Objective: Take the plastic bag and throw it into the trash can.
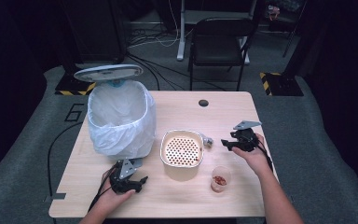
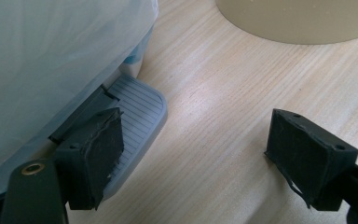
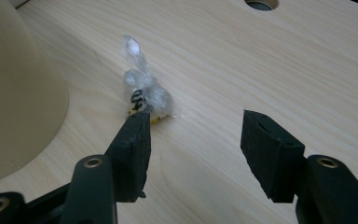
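A crumpled clear wrapper [image 3: 147, 93] with a yellow and black bit inside lies on the wooden table, just past the tip of one jaw of my right gripper [image 3: 198, 135]. That gripper's jaws stand apart with only bare table between them. From above, the right gripper [image 1: 226, 143] hovers right of the wrapper [image 1: 207, 140] and of the beige perforated bowl [image 1: 182, 151]. My left gripper [image 1: 139, 183] rests near the front edge, open and holding nothing. Its jaws [image 2: 205, 144] face the grey foot pedal [image 2: 137, 109] of the bin.
A pedal bin [image 1: 121, 116] lined with a white bag stands at the left with its lid [image 1: 108, 73] raised. A small clear cup [image 1: 220, 178] holding red bits sits in front of the bowl. A cable hole [image 1: 203, 102] lies near the table's far edge.
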The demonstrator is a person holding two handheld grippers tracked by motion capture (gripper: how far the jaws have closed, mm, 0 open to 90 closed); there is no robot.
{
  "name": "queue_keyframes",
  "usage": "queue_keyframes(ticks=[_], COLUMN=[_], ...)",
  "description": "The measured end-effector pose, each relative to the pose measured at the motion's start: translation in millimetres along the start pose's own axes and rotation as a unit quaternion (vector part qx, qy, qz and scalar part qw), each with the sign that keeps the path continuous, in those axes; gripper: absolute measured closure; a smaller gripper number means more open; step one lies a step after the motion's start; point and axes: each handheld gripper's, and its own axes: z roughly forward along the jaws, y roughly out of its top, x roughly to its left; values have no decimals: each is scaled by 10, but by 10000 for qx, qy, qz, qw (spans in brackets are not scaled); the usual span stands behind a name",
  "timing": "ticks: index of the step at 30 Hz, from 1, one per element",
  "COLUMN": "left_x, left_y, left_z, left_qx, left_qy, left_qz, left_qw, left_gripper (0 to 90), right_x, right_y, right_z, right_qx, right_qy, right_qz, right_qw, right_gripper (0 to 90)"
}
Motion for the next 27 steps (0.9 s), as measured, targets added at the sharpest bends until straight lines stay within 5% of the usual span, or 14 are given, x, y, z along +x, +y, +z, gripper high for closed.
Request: queue_keyframes(ticks=[20, 27], left_x=[-2, 0], left_y=[0, 1], left_z=[0, -2], left_qx=[-1, 14], left_qy=[17, -10], left_qz=[4, 2], left_qw=[10000, 10000], left_gripper=[184, 185], right_x=[137, 172], right_y=[231, 272], right_z=[447, 561], right_qx=[-5, -76], right_qy=[707, 771], right_qz=[-531, -381], right_qw=[9961, 9963], right_gripper=[439, 418])
